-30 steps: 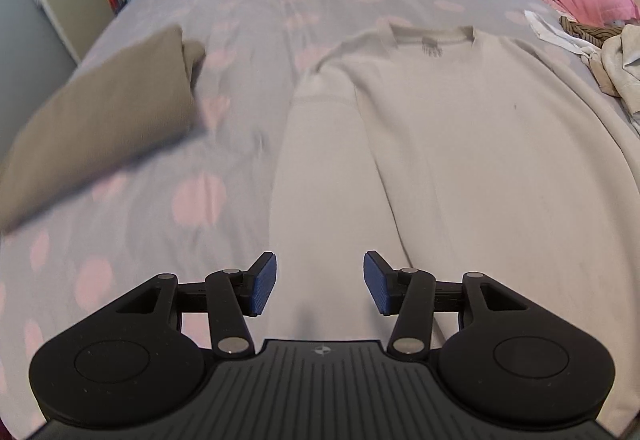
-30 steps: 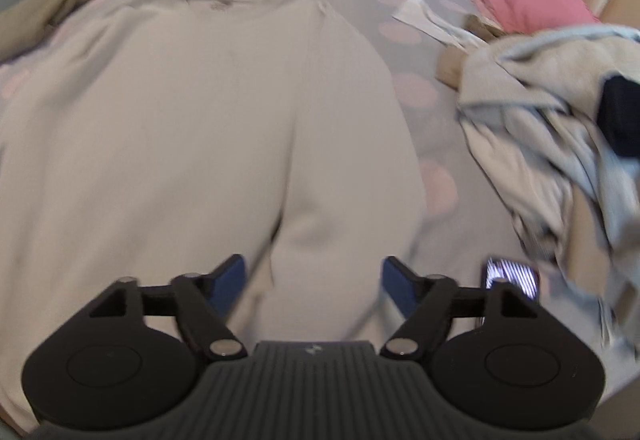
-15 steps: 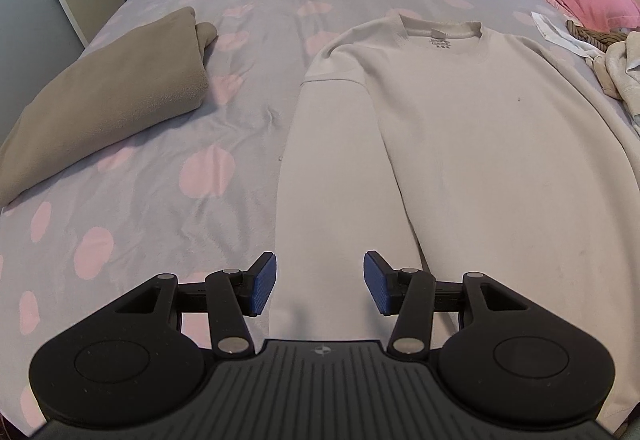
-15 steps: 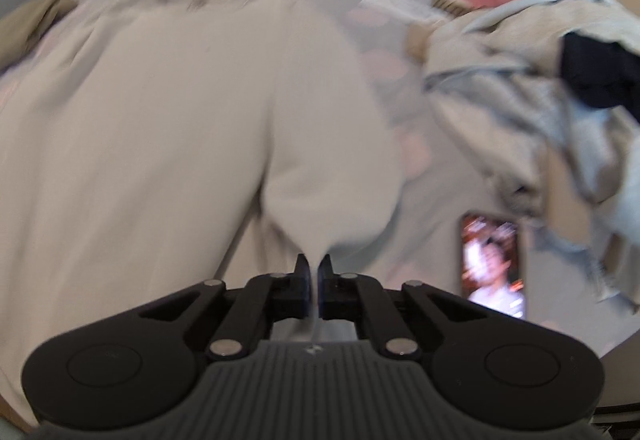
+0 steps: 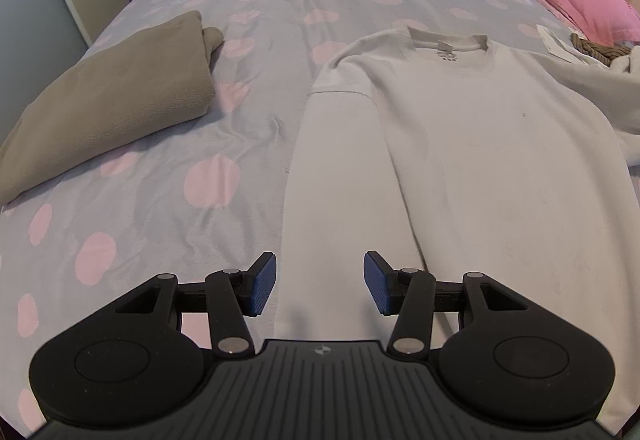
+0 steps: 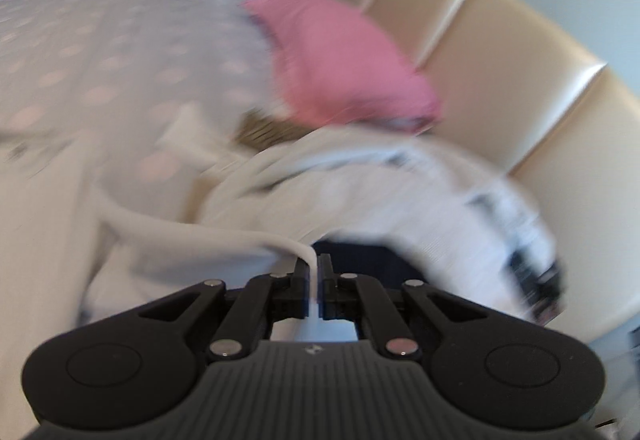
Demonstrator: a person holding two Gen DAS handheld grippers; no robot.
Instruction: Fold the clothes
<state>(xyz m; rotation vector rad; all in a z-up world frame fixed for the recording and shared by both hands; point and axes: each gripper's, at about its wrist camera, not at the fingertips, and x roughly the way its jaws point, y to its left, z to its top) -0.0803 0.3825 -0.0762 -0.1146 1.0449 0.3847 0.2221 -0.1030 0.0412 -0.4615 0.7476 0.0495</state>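
I am just starting on the white top [image 5: 480, 144]. It lies flat on the bed [image 5: 168, 224], and no fold is made yet. My right tongs [image 6: 314, 280] are pinched tight on one sleeve [image 6: 208, 240]. My left tongs [image 5: 320, 284] are apart over the other sleeve, holding nothing. A brown cloth [image 5: 112, 104] looks folded. A heap [image 6: 400, 192] waits

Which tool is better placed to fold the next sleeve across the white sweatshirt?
Probably right. The right tool is shut on the sweatshirt sleeve edge, already raised. The left tool is open above the other sleeve, gripping nothing.
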